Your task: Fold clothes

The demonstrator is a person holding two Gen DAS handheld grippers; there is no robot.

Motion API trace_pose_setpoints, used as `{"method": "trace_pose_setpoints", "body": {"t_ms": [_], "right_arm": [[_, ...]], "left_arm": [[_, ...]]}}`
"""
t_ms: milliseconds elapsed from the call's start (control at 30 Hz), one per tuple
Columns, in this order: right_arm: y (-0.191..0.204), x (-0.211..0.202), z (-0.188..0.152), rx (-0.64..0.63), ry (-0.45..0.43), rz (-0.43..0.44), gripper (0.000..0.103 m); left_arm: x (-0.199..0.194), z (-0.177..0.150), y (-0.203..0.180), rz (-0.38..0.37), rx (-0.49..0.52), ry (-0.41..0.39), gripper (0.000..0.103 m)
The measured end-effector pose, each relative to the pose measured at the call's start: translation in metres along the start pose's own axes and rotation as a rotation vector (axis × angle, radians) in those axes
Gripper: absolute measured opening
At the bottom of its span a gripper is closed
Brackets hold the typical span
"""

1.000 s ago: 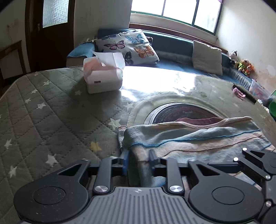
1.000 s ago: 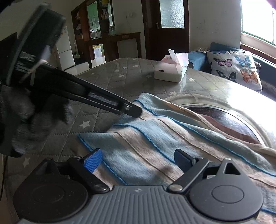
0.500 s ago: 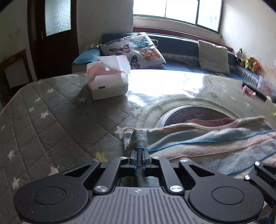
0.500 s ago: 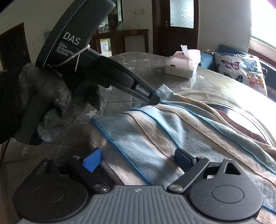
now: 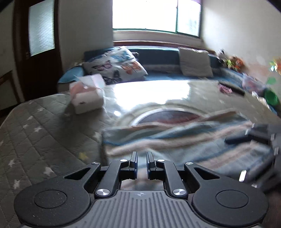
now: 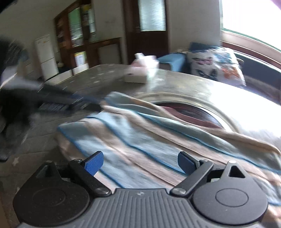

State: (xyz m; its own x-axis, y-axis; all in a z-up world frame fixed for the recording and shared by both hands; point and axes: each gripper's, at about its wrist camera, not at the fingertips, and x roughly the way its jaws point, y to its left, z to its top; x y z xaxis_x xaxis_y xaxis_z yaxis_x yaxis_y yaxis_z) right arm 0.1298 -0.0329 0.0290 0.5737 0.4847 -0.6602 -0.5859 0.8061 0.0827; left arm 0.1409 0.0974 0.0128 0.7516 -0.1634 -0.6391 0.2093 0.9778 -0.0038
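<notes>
Quilted star tabletop [image 5: 38, 126] carries a soft, limp striped garment [image 6: 140, 143]; left gripper [image 5: 141, 158] pinches its corner, right gripper [image 6: 140, 162] gapes empty

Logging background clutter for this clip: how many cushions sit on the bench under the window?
2: a butterfly-print cushion at the bench's left end, and a plain pale cushion further right. The frames are blurred, so others may be hidden.

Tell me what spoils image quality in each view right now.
Left wrist: motion blur smears the striped cloth and tissue box; window blown out, glare on the table cover. Right wrist: same smear on the cloth; glare whitens the right; both bowed by fisheye.
</notes>
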Motion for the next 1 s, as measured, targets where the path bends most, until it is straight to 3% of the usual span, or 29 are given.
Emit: {"method": "trace_pose_setpoints", "body": {"t_ms": [367, 600, 767, 933, 1000], "right_arm": [[-0.093, -0.049, -0.049, 0.247, -0.001, -0.215, 0.093], [-0.111, -0.084, -0.072, 0.298, -0.067, -0.253, 0.092], [-0.122, -0.094, -0.082, 0.344, -0.054, -0.294, 0.092], [-0.130, -0.096, -0.094, 0.376, -0.031, -0.301, 0.073], [-0.130, -0.099, -0.094, 0.386, -0.036, -0.285, 0.056]], "left_arm": [[0.011, -0.021, 0.015, 0.012, -0.068, 0.040, 0.013], [0.005, -0.022, 0.015, 0.030, -0.082, 0.036, 0.014], [-0.009, -0.029, 0.015, 0.069, -0.094, 0.013, 0.032], [-0.016, -0.038, 0.017, 0.061, -0.139, 0.027, 0.033], [-0.017, -0.040, 0.018, 0.051, -0.161, 0.034, 0.033]]}}
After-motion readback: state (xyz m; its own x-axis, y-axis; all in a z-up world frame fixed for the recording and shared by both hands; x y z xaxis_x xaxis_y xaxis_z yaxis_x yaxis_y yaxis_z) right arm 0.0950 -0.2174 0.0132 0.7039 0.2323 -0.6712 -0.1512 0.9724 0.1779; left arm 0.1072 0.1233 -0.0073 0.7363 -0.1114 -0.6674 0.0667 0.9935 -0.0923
